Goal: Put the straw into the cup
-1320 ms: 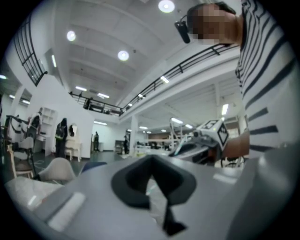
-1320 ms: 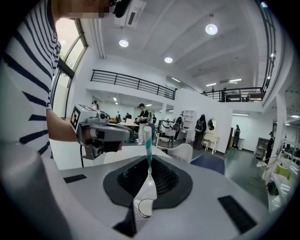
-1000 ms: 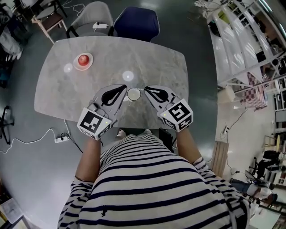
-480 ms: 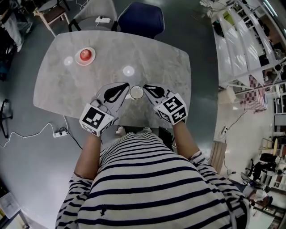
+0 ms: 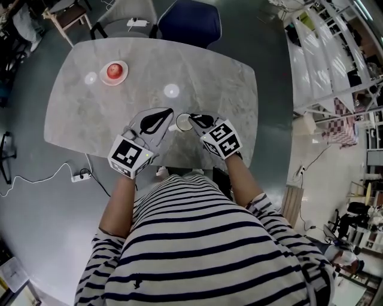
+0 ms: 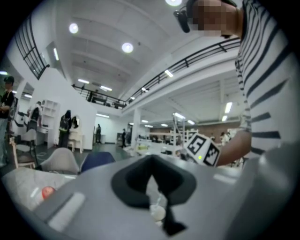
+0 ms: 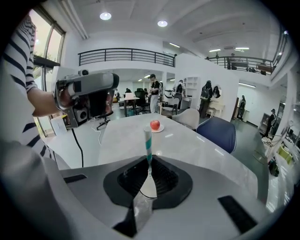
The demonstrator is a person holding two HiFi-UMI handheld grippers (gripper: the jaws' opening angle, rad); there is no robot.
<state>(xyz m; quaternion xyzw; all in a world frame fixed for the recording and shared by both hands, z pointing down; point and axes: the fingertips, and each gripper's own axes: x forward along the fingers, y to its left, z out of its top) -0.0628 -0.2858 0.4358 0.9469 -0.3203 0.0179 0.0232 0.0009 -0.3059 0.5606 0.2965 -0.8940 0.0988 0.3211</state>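
A white cup (image 5: 183, 122) stands near the table's front edge, between my two grippers. My left gripper (image 5: 169, 115) reaches it from the left with jaws closed together; in the left gripper view (image 6: 152, 197) a pale round thing, seemingly the cup's rim (image 6: 157, 213), sits pinched in the narrow gap. My right gripper (image 5: 192, 119) comes in from the right, tilted downward, its tip over the cup's right edge. It is shut on a teal-and-white striped straw (image 7: 148, 145), which sticks up out of the jaws (image 7: 149, 176) with a scrap of clear wrapper below.
A red apple (image 5: 114, 70) on a small plate (image 5: 105, 80) lies at the far left of the marble table (image 5: 221, 83). Beyond the table stand a blue chair (image 5: 190, 21) and a grey chair (image 5: 122, 12). A power strip and cable lie on the floor (image 5: 78, 177).
My right gripper has sunk and shifted left toward the cup with the straw in it. The left gripper has dropped slightly beside the cup.
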